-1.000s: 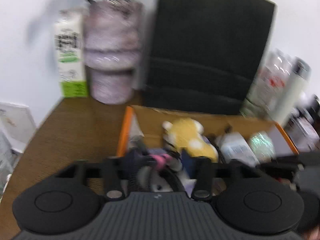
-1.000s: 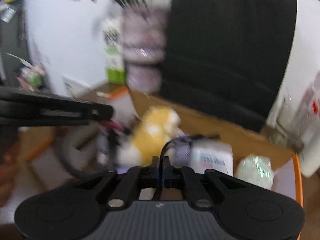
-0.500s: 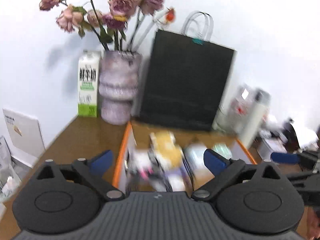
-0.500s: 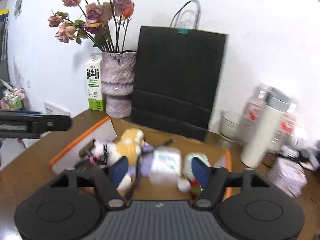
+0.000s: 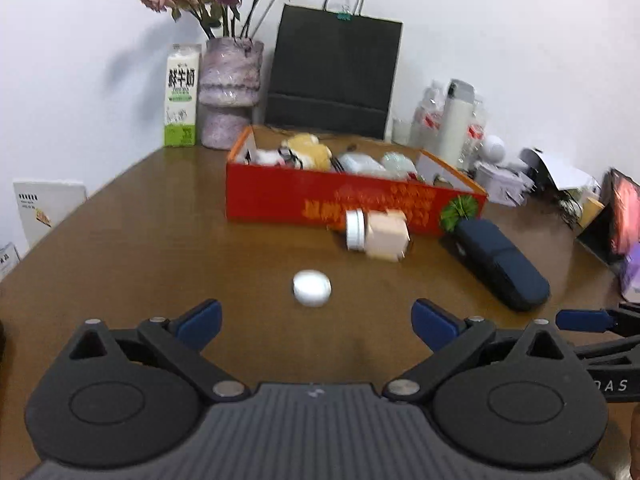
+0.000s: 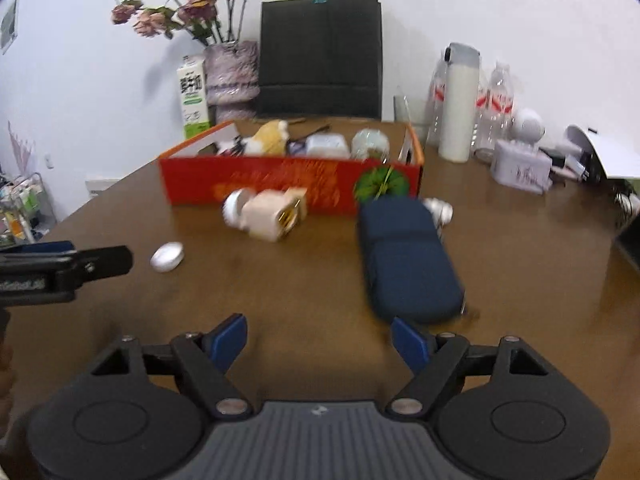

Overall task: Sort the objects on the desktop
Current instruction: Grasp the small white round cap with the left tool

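- Desktop clutter is what needs sorting, and nearest the left gripper (image 5: 316, 326) is a small white puck-shaped case (image 5: 312, 287), lying on the wooden table (image 5: 140, 248) just ahead of the gap between the blue pads, roughly centred.
- Both of its jaws stand wide apart and hold nothing.
- That case looks light, hard and smooth, so it may skid; a pinch across its rounded sides, square on, seems safest.
- The right gripper (image 6: 320, 338) is likewise spread wide and empty, with a dark blue zip pouch (image 6: 404, 256) just beyond its right-hand pad, slightly off to that side.
- The pouch looks soft and slightly padded, likely forgiving to grip across its narrow width near the closest end.
- Further out, a beige boxy bottle with a white cap (image 5: 378, 232) lies on its side, close against the front of the red box (image 5: 280, 196).
- The box already holds a yellow plush toy (image 5: 308, 150) and other items too blurred to name.
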Demonstrator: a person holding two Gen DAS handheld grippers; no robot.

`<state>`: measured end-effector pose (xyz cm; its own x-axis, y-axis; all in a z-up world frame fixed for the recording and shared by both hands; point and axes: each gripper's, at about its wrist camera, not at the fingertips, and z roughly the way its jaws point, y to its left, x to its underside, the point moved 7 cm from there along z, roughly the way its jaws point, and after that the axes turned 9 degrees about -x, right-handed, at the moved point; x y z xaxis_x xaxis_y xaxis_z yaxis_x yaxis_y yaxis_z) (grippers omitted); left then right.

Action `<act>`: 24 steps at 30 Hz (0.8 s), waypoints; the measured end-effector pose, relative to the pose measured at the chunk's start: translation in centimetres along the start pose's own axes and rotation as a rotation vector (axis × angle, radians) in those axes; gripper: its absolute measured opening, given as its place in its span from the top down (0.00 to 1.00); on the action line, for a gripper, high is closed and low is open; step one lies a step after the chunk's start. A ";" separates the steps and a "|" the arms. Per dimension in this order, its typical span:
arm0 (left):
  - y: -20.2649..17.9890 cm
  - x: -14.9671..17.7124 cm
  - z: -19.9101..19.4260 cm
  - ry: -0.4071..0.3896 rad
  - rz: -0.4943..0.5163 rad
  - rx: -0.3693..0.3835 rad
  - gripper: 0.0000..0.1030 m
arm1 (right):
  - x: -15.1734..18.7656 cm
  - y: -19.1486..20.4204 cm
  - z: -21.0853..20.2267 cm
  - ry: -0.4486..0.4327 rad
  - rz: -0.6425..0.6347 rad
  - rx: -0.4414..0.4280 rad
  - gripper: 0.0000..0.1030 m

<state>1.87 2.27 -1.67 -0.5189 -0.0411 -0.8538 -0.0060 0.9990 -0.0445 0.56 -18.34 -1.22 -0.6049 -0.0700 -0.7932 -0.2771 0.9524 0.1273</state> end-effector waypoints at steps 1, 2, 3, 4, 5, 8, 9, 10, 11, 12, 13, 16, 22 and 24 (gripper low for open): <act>0.0 0.6 -0.1 0.010 0.002 0.005 0.00 | 0.7 0.4 -0.3 -0.001 -0.004 0.012 0.22; 0.1 1.1 -0.2 0.013 0.003 0.000 0.00 | 1.2 0.7 -0.4 -0.003 -0.016 0.026 0.22; 0.1 1.5 -0.3 0.012 0.004 -0.008 0.00 | 1.7 0.9 -0.5 0.001 -0.032 0.038 0.22; 0.1 1.8 -0.3 0.014 0.005 -0.016 0.00 | 2.3 1.2 -0.5 0.010 -0.047 0.050 0.22; 0.2 2.0 -0.4 0.017 0.004 -0.020 0.00 | 2.5 1.4 -0.5 0.016 -0.057 0.058 0.22; 0.4 1.9 -0.4 0.011 -0.002 -0.018 0.00 | 3.3 1.7 -0.5 0.013 -0.072 0.071 0.22; 0.4 2.0 -0.3 0.019 -0.001 -0.022 0.00 | 3.5 1.8 -0.5 0.009 -0.078 0.075 0.21; 0.5 2.0 -0.1 0.027 -0.002 -0.023 0.00 | 3.4 1.9 -0.6 0.004 -0.083 0.081 0.21; 0.5 1.9 0.1 0.032 -0.005 -0.021 0.00 | 3.3 1.9 -0.5 0.004 -0.090 0.081 0.21; 0.7 1.7 0.3 0.033 -0.007 -0.017 0.00 | 3.2 1.9 -0.5 0.002 -0.090 0.076 0.21; 0.8 1.4 0.6 0.030 -0.004 -0.022 0.00 | 3.0 1.8 -0.4 0.001 -0.083 0.069 0.21; 1.0 0.1 2.3 0.029 0.025 -0.037 0.01 | 2.2 1.6 -0.1 -0.003 -0.063 0.030 0.21; 0.3 -2.3 7.1 0.101 -0.015 0.040 0.29 | -0.2 0.7 1.3 -0.018 -0.046 0.013 0.22; -0.3 -2.2 8.2 0.128 -0.008 0.066 0.50 | -1.5 0.7 1.7 -0.038 -0.068 0.011 0.23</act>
<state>10.06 1.95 -4.04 -0.6236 -0.0418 -0.7806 0.0437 0.9951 -0.0882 2.54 -17.08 -1.00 -0.5560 -0.1238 -0.8219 -0.3082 0.9490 0.0655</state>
